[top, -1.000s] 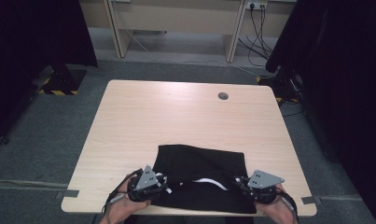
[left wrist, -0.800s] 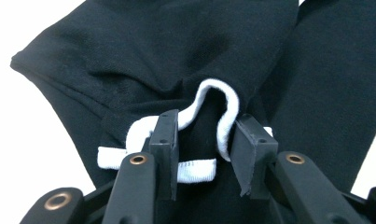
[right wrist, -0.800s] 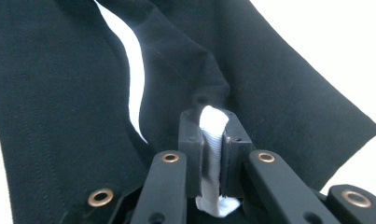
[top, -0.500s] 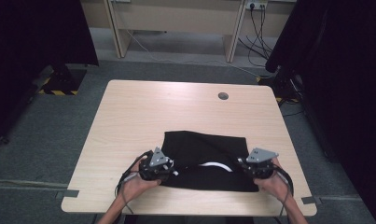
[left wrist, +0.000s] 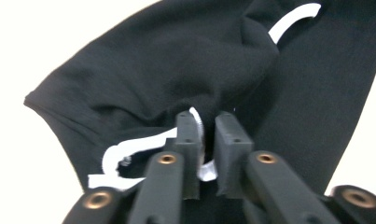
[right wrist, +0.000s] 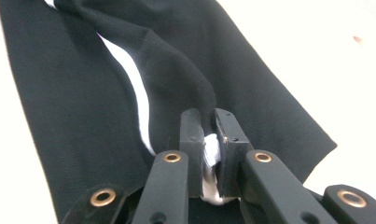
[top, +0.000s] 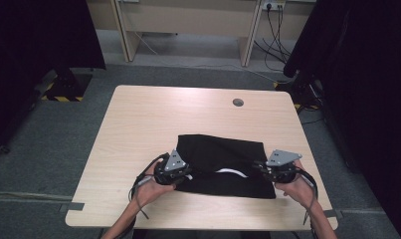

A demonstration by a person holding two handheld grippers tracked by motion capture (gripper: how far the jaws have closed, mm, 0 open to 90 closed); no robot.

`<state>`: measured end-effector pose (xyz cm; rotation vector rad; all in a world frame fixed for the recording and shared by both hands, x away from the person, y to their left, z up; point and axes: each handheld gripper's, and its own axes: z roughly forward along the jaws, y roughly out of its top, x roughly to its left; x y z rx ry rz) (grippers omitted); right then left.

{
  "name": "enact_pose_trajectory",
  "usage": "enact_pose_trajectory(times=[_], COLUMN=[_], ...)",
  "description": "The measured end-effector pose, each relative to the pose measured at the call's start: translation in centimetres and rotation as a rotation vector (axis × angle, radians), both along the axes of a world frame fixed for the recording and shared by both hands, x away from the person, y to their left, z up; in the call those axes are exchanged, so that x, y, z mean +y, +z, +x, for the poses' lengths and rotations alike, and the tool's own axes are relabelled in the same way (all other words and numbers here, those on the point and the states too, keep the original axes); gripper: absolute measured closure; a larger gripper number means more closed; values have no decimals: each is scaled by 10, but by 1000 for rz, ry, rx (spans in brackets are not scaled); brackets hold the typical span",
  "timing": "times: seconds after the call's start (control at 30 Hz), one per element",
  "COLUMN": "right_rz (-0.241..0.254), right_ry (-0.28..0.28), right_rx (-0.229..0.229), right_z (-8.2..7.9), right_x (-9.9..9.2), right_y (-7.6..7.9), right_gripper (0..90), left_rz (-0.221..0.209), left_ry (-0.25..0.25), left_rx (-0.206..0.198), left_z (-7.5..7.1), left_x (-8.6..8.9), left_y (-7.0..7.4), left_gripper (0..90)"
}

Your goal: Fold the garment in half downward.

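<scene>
A black garment (top: 223, 154) with a white printed mark (top: 232, 172) lies on the near half of the light wooden table (top: 163, 114). My left gripper (top: 189, 172) is at its left side, and its jaws have just been closing on a bunched fold of the cloth. In the left gripper view the left gripper (left wrist: 208, 127) pinches black fabric (left wrist: 176, 60) with white print. My right gripper (top: 258, 166) is at the garment's right side. The right gripper view shows the right gripper (right wrist: 209, 123) shut on a raised ridge of the same cloth (right wrist: 176, 65).
A round cable hole (top: 238, 102) sits in the table's far right part. Behind the table stand desk legs and trailing cables (top: 272, 30) on grey carpet. Dark curtains (top: 357, 74) flank both sides. Bare tabletop stretches beyond and to the left of the garment.
Both hands have moved away from the near table edge and slightly up. They drew the garment's near edge with them, so the cloth now lies shorter and farther from the edge.
</scene>
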<state>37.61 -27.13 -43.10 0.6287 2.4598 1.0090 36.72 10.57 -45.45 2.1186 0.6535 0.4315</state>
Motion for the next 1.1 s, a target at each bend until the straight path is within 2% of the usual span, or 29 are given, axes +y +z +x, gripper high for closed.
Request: enact_pose_trajectory(times=[0.07,0.17,0.27,0.33,0.37,0.43,0.5,0.6,0.67,0.73,0.8,0.83,0.9,0.97,1.03,1.1], right_rz=[22,50,56,49,43,54,77,115,96,89,80,72,72,63,55,50], right_ry=[0,2,29,34,29,18,-4,-56,-65,-75,-93,-101,-110,-120,-126,-138], right_rx=[-26,-59,-43,-7,17,54,62,-1,-41,-48,-42,-33,3,30,46,57], right_z=[-7,-21,-41,-55,-61,-72,-81,-87,-86,-81,-72,-67,-59,-57,-62,-68], right_x=[-4,-9,-11,-13,-14,-19,-23,-23,-16,-7,1,4,8,7,3,-3], right_y=[11,21,14,2,-4,-14,-14,-2,6,8,4,0,-10,-20,-28,-35], right_gripper=[839,839,822,748,706,622,554,524,514,510,510,509,512,513,516,520], left_rz=[-29,-71,-58,-47,-47,-48,-67,-147,-157,-149,-129,-119,-61,1,53,63], left_ry=[-1,-11,-52,-76,-84,-52,-9,28,56,74,121,120,119,120,125,137], left_rx=[-19,-20,7,40,66,104,100,84,75,67,63,61,61,80,84,83], left_z=[-3,-13,-31,-42,-47,-52,-54,-49,-42,-37,-24,-23,-22,-25,-29,-32], left_x=[7,17,20,21,22,27,31,32,27,23,10,6,1,3,10,17], left_y=[11,20,12,4,-1,-8,-7,4,9,10,10,9,3,-7,-17,-21], left_gripper=[834,837,812,770,727,557,394,305,265,265,271,280,292,299,317,322])
